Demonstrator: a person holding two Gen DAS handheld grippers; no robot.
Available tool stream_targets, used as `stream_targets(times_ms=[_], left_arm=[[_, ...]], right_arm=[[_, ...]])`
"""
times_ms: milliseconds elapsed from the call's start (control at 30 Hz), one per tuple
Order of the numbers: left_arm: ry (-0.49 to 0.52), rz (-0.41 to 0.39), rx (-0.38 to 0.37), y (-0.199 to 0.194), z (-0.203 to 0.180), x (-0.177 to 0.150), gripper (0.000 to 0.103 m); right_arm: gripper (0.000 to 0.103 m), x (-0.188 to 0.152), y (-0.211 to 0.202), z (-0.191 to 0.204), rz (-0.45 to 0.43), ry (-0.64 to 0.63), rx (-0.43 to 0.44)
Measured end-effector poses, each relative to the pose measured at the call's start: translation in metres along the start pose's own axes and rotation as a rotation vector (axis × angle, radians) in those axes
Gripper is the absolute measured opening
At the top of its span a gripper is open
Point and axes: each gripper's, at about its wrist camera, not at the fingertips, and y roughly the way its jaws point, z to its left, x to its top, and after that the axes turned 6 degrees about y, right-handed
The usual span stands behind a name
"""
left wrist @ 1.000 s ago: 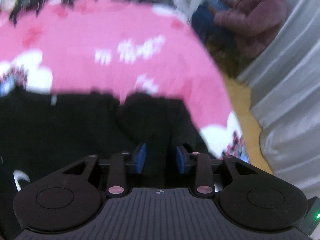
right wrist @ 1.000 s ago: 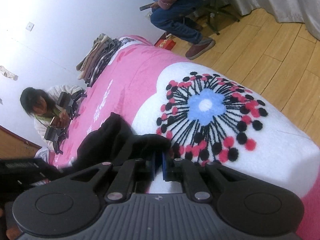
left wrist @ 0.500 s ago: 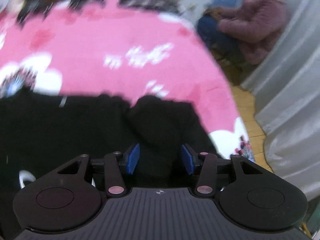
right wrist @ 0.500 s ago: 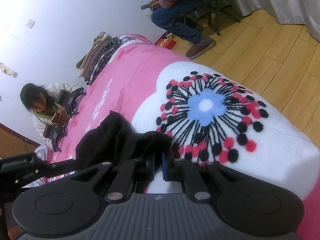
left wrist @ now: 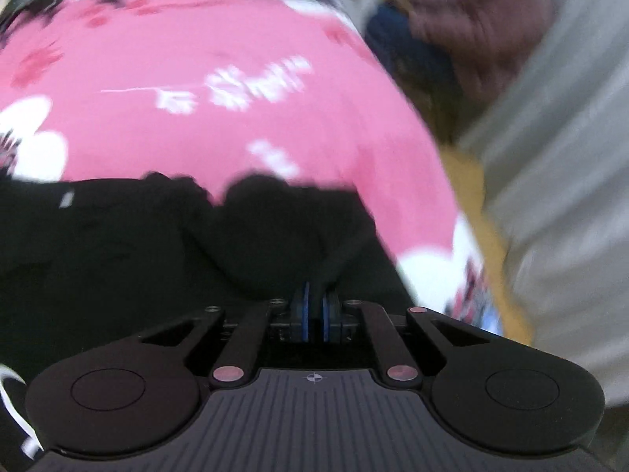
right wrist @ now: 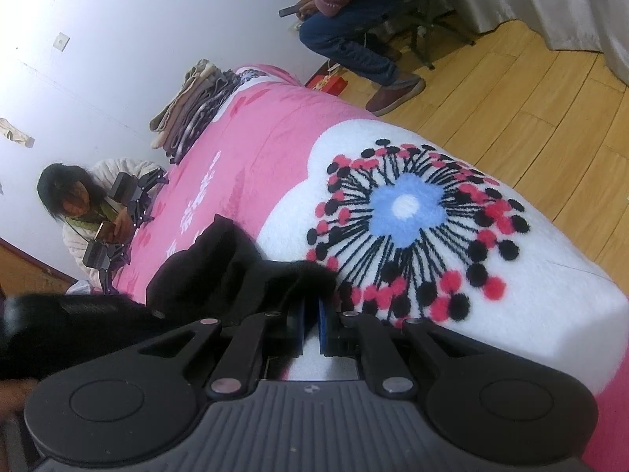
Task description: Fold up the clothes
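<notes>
Left wrist view is smeared by motion, yet the biggest thing is plain: a bed under a pink blanket (left wrist: 236, 126) with white lettering and white flower patches. On its near part lies the black garment (left wrist: 118, 259), spread wide across the lower left, with a small white tag near its upper edge and a white curved mark at the far lower left. At the right hang pale curtains (left wrist: 570, 181) above a strip of wooden floor (left wrist: 468, 173), and a seated person in a dark reddish jacket (left wrist: 483, 19) is blurred at the top right. The left gripper (left wrist: 315, 306) has its blue fingers (left wrist: 306, 310) drawn together on a raised fold of the black garment, which runs up from between them.

Right wrist view shows the same pink blanket (right wrist: 275, 126), here with a large white patch bearing a blue, red and black flower. The wooden floor (right wrist: 530, 90) fills the upper right. The black garment (right wrist: 220, 267) is bunched at the blanket's near left. A stack of folded clothes (right wrist: 192, 110) rests at the bed's far end by the white wall. A second person (right wrist: 90, 212) sits beside the bed at the left, with dark grippers lying near. The right gripper (right wrist: 312, 324) holds its fingers narrow, pinching an edge of the black garment at the tips.
</notes>
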Motion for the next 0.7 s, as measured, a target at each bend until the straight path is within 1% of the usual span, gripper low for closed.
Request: stream_targets(times_ms=[33,67,100,233,267,333,400,467,533,567,633,667,700], left_arm=[[-0.054,-0.036,-0.031,-0.008,0.008,0.001,0.005],[-0.092,-0.05,-0.051,-0.012,0.012,0.003,0.005],[-0.127,-0.06,-0.052,-0.016,0.015,0.004,0.005],[-0.153,-0.12,-0.083,-0.021,0.008,0.015,0.004],[-0.155,-0.137,-0.112,-0.019,0.003,0.018,0.004],[-0.158,-0.147,-0.175,-0.011,-0.01,0.027,0.004],[-0.176,-0.142,-0.27,-0.001,-0.023,0.04,0.003],[-0.192,-0.117,-0.33,0.015,-0.042,0.053,0.003],[-0.169,-0.088,-0.365,0.031,-0.06,0.066,0.003],[-0.118,-0.028,-0.389,0.046,-0.073,0.073,0.005],[-0.01,0.099,-0.437,0.077,-0.097,0.089,0.013],[0.016,0.145,-0.421,0.088,-0.106,0.093,0.024],[0.031,0.17,-0.376,0.097,-0.111,0.096,0.034]], right_arm=[[0.007,0.0,0.0,0.0,0.0,0.0,0.0],[0.007,0.0,0.0,0.0,-0.001,0.0,-0.001],[0.007,-0.001,0.0,0.0,-0.001,0.0,-0.001],[0.007,-0.001,0.0,0.001,-0.002,-0.002,-0.002],[0.007,-0.001,0.0,0.001,-0.002,0.0,-0.001],[0.007,-0.001,-0.001,0.0,-0.008,0.007,0.007],[0.007,0.0,-0.002,-0.001,-0.016,0.017,0.016],[0.01,0.002,-0.005,-0.003,-0.033,0.029,0.022],[0.011,0.003,-0.01,-0.005,-0.061,0.034,0.018],[0.011,0.003,-0.013,-0.004,-0.084,0.023,0.002],[0.011,0.003,-0.018,-0.001,-0.135,-0.008,-0.033],[0.011,0.002,-0.021,0.002,-0.164,-0.04,-0.055],[0.011,0.001,-0.022,0.004,-0.183,-0.058,-0.065]])
